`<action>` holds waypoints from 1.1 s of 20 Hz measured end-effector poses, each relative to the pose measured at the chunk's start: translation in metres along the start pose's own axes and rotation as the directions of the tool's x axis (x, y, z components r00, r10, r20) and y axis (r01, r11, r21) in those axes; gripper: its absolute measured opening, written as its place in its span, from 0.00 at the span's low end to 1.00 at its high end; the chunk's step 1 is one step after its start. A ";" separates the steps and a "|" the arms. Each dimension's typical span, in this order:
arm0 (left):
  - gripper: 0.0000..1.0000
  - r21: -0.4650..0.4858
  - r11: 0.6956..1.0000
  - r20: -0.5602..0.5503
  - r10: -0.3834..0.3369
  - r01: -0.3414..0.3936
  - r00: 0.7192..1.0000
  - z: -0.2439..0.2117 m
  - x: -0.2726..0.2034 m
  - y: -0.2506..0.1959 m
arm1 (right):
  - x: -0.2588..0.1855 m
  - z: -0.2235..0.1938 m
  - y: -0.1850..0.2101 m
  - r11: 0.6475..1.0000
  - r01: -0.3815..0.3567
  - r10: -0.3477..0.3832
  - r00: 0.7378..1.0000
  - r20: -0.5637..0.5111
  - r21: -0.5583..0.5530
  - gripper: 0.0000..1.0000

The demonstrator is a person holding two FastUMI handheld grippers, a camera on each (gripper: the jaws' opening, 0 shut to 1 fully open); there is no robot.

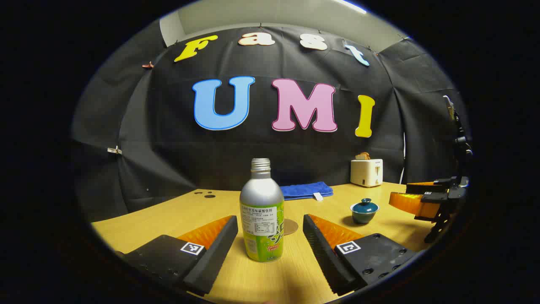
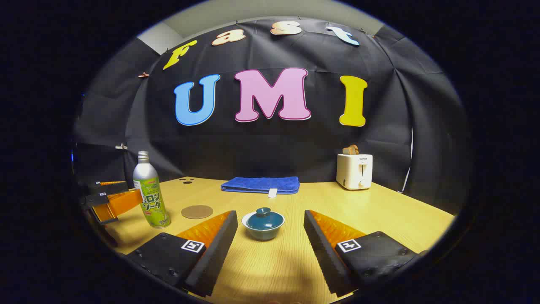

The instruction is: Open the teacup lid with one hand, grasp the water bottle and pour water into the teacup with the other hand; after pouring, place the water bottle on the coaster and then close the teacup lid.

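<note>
Both grippers spread wide, empty. Water bottle [image 1: 261,213] smooth metal, slippery: take mid-body. Teacup lid [image 2: 264,214] ceramic, fragile: pinch knob.

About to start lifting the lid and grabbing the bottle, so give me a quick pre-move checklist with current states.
1. Left gripper open, lined up on water bottle: ok.
2. Right gripper open, lined up on teacup: ok.
3. Lid seated on teacup: ok.
4. Bottle upright, cap off: ok.
5. Coaster bare, beside the bottle: ok.
6. Water level in bottle: cannot tell.
</note>
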State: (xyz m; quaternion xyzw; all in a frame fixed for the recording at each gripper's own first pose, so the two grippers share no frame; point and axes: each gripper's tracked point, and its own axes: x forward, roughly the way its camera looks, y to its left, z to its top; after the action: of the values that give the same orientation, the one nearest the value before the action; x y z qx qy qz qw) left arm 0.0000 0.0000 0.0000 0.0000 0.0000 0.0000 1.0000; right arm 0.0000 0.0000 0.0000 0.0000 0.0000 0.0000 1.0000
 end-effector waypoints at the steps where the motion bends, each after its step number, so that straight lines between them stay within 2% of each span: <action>1: 0.98 -0.002 1.000 -0.024 0.008 -0.008 1.000 -0.006 0.002 -0.001 | 0.000 0.000 -0.001 1.000 0.005 -0.005 1.000 0.000 0.002 0.98; 9: 0.98 -0.004 1.000 -0.012 0.029 -0.029 1.000 -0.009 -0.002 -0.001 | 0.009 0.000 0.003 1.000 0.007 -0.007 1.000 0.002 0.000 0.98; 16: 0.98 -0.005 0.999 -0.012 0.039 -0.039 0.999 -0.010 -0.003 0.000 | 0.016 -0.001 0.008 1.000 -0.016 0.016 1.000 0.001 0.001 0.98; 19: 0.98 -0.005 0.999 -0.012 0.039 -0.039 0.999 -0.011 -0.002 0.001 | 0.021 -0.001 0.015 0.998 -0.067 0.067 0.998 0.001 0.001 0.98; 22: 0.98 -0.007 1.000 -0.012 0.029 -0.029 1.000 -0.012 -0.001 0.000 | 0.036 -0.004 0.011 0.998 -0.062 0.062 0.998 -0.013 -0.020 0.98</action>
State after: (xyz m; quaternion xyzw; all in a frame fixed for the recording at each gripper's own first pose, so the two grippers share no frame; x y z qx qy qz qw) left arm -0.0012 -0.0003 -0.0120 -0.0036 0.0057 0.0147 0.9999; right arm 0.0362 0.0108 -0.0043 -0.0102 0.0064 0.0309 0.9995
